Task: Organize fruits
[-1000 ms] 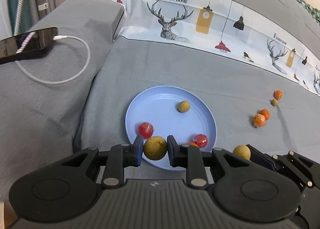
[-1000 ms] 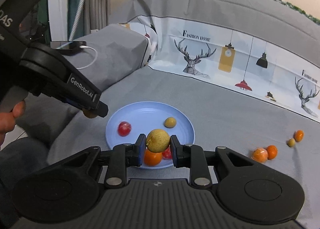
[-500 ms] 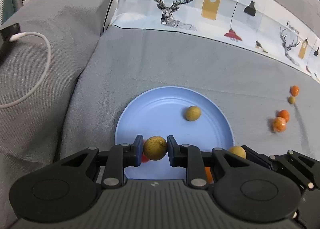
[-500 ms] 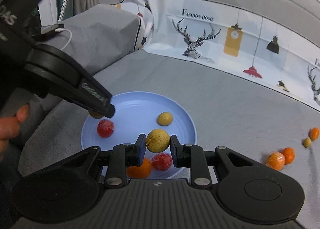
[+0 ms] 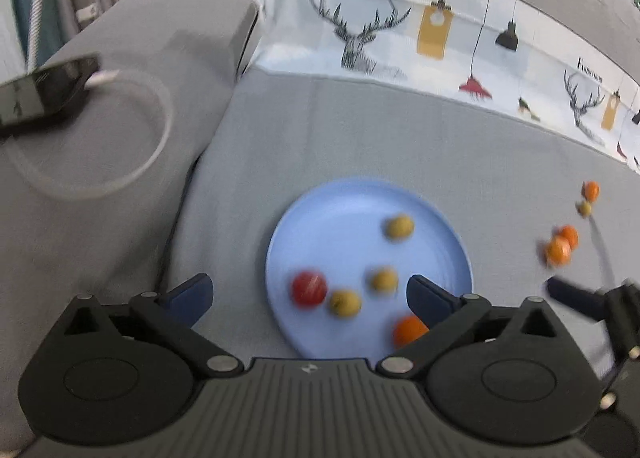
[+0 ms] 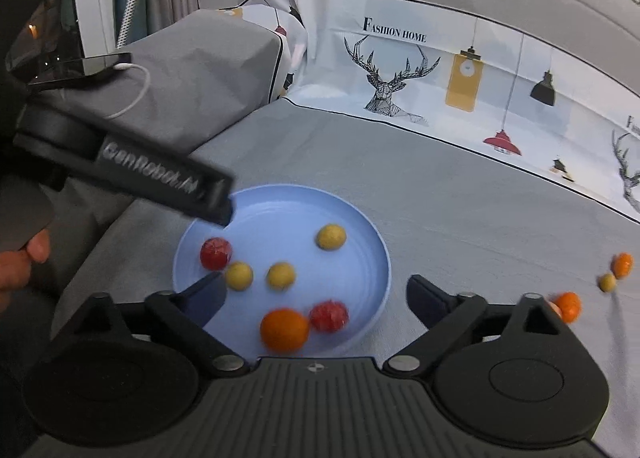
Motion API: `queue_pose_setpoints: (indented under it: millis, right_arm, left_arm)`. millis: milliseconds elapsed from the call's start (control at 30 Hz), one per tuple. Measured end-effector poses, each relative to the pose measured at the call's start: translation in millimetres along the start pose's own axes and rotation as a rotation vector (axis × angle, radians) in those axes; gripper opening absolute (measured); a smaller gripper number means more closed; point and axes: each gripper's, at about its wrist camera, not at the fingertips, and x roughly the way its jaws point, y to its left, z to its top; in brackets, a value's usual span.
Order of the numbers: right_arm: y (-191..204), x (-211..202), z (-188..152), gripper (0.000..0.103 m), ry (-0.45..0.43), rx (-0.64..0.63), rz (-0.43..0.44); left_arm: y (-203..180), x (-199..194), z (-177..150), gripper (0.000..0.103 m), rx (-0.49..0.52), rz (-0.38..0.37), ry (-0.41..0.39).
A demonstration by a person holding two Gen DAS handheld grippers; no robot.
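Observation:
A light blue plate (image 5: pixel 352 202) (image 6: pixel 360 226) lies on the grey bedspread. It holds three yellow-green fruits (image 6: pixel 330 236) (image 6: pixel 281 276) (image 6: pixel 239 275), two red fruits (image 6: pixel 216 253) (image 6: pixel 329 315) and an orange (image 6: pixel 284 329). My left gripper (image 5: pixel 308 296) is open and empty above the plate's near edge. My right gripper (image 6: pixel 314 294) is open and empty over the plate. Loose oranges (image 5: pixel 560 244) (image 6: pixel 568 306) and a small green fruit (image 6: pixel 607 282) lie on the bed to the right.
A phone (image 5: pixel 40 92) with a white charging cable (image 5: pixel 132 162) rests on a grey pillow at the left. A printed deer-pattern sheet (image 6: pixel 400 70) runs along the back. The left gripper's body (image 6: pixel 132 174) reaches over the plate's left edge in the right wrist view.
Both grippers have opened and let go of their yellow-green fruits, which now lie in the plate. Both grippers have pulled up and back a little.

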Motion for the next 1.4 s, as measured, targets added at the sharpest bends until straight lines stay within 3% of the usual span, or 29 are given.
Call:
queue_pose_setpoints:
  millis: [200,367,567,900,1400]
  right_arm:
    - [8,-52,-29,0.102,0.035,0.136,0.023]
    - [23,-84,-45,0.102,0.013,0.118,-0.020]
    - [24,-121,-47,0.102,-0.077,0.139,-0.067]
    - [29,-158,-55,0.102,-0.155,0.114,-0.066]
    - [32,-164,-56,0.102,-0.167,0.125,-0.072]
  left_arm:
    - [7,-33,-48,0.103,-0.004,0.050,0.089]
    - [10,-61,-76,0.103,0.020,0.090,0.083]
    - [7,-95,-86,0.103,0.018,0.101,0.014]
    - [-6,-129,-99,0.103,0.033,0.115,-0.052]
    - [-8,-134,-101,0.103,0.051,0.123,-0.065]
